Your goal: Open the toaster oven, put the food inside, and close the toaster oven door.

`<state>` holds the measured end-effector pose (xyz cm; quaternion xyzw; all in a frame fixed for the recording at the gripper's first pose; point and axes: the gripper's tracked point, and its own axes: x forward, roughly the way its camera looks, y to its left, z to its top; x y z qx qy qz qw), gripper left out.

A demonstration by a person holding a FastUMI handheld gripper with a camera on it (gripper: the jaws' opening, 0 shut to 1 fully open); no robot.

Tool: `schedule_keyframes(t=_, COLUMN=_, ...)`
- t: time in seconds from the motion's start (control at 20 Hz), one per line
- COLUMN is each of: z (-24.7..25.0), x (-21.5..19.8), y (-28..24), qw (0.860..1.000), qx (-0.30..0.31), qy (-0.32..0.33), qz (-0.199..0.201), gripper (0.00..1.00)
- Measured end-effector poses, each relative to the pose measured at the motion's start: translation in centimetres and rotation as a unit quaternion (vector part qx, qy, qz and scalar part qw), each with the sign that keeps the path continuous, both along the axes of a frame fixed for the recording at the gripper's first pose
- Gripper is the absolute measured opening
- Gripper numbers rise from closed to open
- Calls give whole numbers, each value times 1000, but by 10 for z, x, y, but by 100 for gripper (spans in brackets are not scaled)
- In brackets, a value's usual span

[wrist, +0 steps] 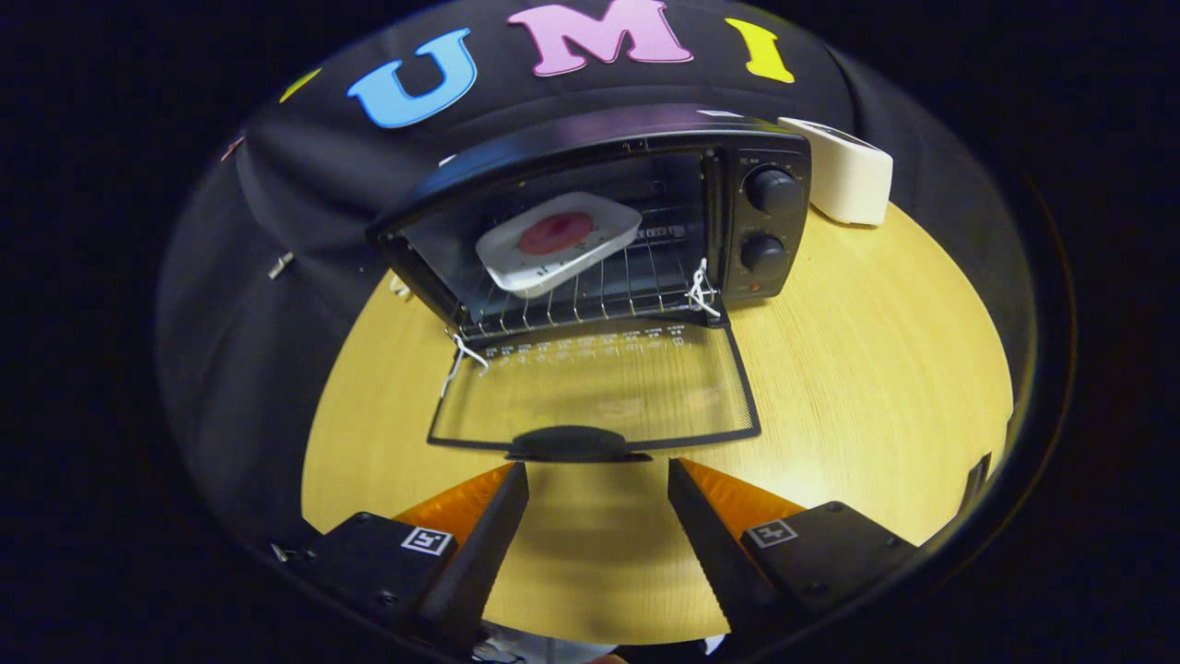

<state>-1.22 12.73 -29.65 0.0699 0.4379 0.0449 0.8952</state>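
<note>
Black toaster oven (pixel 608 231), white tray (pixel 516 263) with red food (pixel 555 233), pale wood-grain table (pixel 857 369).

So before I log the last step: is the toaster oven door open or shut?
Open. The door lies flat on the table, handle just ahead of the open gripper; the tray of food sits on the rack inside.

— Where can we pass? Our gripper (pixel 597 475) stands spread, nothing between the fingers, bare table (pixel 876 387) under it.

— Just ahead, the toaster oven door (pixel 595 392) lies flat, its handle (pixel 572 444) nearest us. We have room above it.

— And the toaster oven (pixel 636 221) mouth?

— Open, but the tray (pixel 553 242) with food (pixel 555 232) sits tilted on the rack (pixel 608 290). A white box (pixel 848 171) stands right of the oven.
</note>
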Motion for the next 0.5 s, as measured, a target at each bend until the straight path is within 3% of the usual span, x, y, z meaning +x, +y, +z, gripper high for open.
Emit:
schedule_keyframes(t=0.15, z=-17, x=-7, y=-5, qw=999, qx=-41, qy=14, qz=1, gripper=99)
schedule_keyframes(t=0.5, z=-46, x=-1, y=3, qw=997, qx=-69, qy=31, qz=-20, gripper=99)
